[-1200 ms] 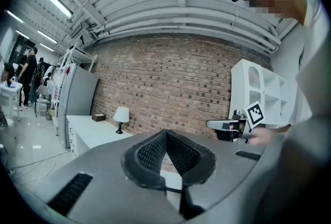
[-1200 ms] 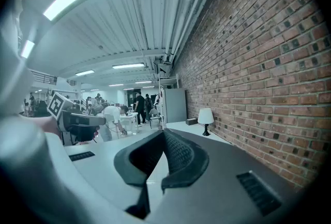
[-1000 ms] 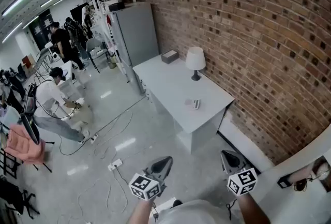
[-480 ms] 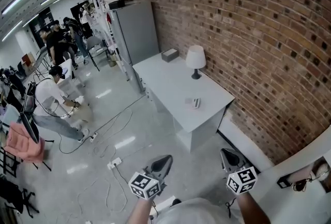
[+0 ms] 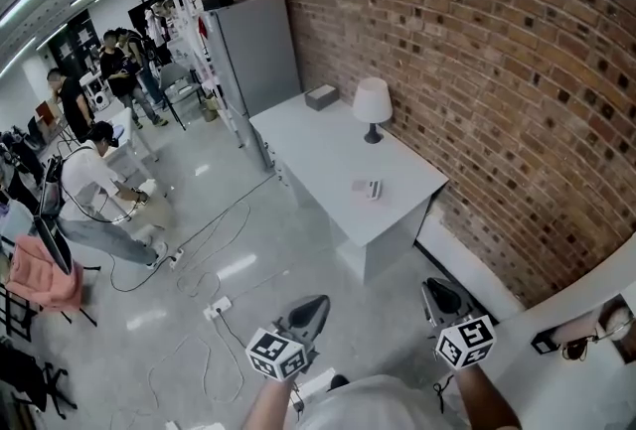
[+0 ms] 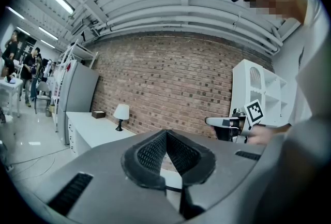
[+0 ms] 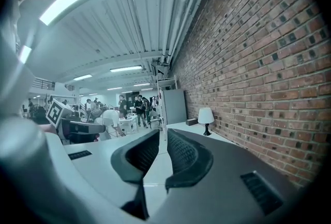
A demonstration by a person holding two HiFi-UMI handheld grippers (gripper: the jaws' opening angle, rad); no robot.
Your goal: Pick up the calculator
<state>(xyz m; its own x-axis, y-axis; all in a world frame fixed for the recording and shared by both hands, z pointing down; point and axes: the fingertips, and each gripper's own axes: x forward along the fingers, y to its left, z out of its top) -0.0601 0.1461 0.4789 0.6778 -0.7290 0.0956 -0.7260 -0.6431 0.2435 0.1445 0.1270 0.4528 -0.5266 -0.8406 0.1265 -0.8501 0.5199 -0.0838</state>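
Note:
The calculator (image 5: 370,188) is a small pale thing lying near the front right of a white table (image 5: 318,145) against the brick wall, far ahead of both grippers. My left gripper (image 5: 314,307) is low in the head view, well short of the table, its jaws shut with nothing in them (image 6: 166,133). My right gripper (image 5: 435,289) hovers beside it; its jaws are opening, a narrow gap shows between the tips (image 7: 163,132), and nothing lies between them. The calculator is too small to make out in either gripper view.
A white lamp (image 5: 373,105) and a small grey box (image 5: 321,97) stand on the table's far half. A tall grey cabinet (image 5: 253,46) stands behind it. Cables and a power strip (image 5: 219,307) lie on the floor. People (image 5: 94,190) are at the left. A white shelf (image 5: 596,319) stands at the right.
The head view has shifted slightly, so the table sits a little higher in the frame. People at the back have walked about. Both grippers keep their places.

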